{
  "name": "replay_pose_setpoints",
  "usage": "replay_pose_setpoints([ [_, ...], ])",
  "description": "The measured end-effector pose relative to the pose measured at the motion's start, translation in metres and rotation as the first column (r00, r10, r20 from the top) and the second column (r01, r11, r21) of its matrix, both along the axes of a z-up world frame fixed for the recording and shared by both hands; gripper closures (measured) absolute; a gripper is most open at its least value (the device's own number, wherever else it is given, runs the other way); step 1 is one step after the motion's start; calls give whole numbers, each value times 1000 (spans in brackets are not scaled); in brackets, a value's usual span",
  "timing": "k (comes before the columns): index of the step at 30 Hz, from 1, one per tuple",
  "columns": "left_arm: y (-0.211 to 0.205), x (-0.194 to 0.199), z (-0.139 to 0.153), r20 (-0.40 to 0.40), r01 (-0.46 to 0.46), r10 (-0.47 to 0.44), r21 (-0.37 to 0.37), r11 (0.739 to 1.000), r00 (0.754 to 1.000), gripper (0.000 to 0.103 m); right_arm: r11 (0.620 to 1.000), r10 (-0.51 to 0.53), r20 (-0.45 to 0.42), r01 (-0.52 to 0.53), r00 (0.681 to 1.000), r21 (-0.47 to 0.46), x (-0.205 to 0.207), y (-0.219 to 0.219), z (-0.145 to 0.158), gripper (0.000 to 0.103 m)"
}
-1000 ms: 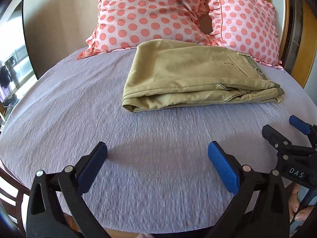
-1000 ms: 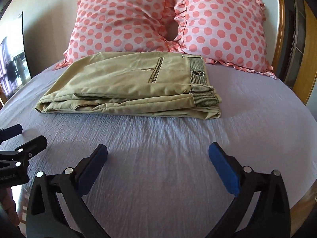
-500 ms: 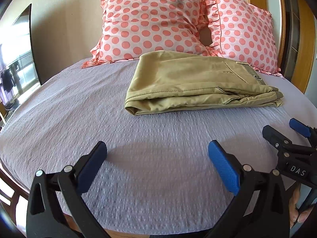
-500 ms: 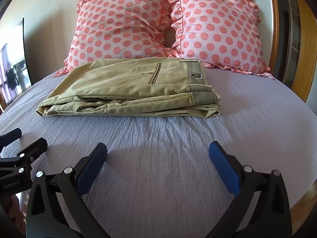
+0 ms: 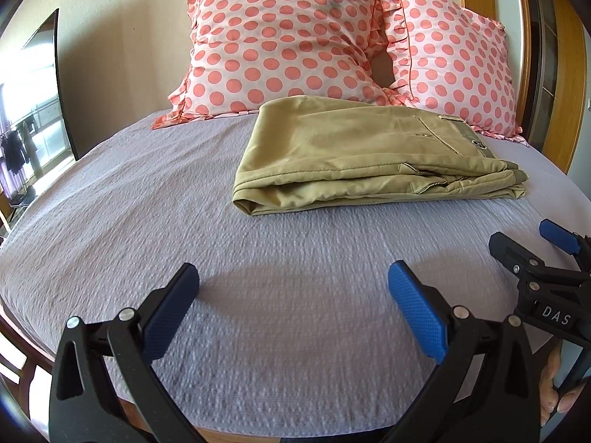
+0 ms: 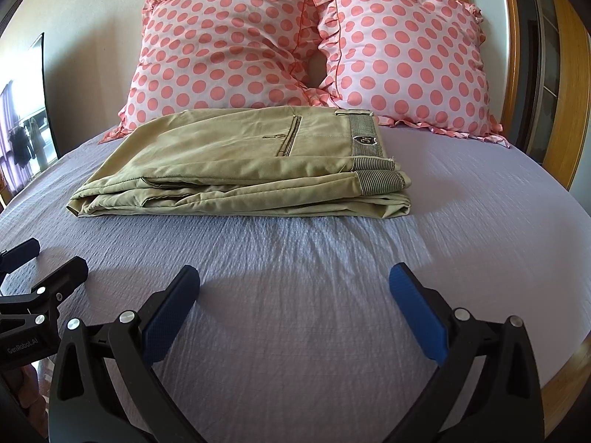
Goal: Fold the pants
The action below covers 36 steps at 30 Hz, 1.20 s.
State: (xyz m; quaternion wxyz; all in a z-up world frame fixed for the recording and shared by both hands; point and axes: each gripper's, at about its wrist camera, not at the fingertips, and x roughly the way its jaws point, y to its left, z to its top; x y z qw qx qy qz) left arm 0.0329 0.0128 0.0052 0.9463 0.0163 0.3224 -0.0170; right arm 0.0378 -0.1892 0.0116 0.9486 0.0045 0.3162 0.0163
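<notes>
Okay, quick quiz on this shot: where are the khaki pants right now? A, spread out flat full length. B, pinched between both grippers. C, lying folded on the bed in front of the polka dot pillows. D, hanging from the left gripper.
C: the pants lie folded in layers on the bed sheet, just before the pillows, and both the left gripper and right gripper are open and apart from them.

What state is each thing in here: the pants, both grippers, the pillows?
Khaki pants: folded into a flat stack, lying on the bed sheet, touched by neither gripper.
Left gripper: open, empty.
Right gripper: open, empty.
Polka-dot pillows: propped upright behind the pants.
</notes>
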Motion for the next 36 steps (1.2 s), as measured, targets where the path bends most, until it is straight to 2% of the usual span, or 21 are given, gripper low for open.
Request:
replay_pose_setpoints([
  [36, -2, -1, -1, 2, -6, 6, 0, 1000, 1000, 2, 1000, 3, -1, -3, 1000, 0, 0, -1, 1, 1],
])
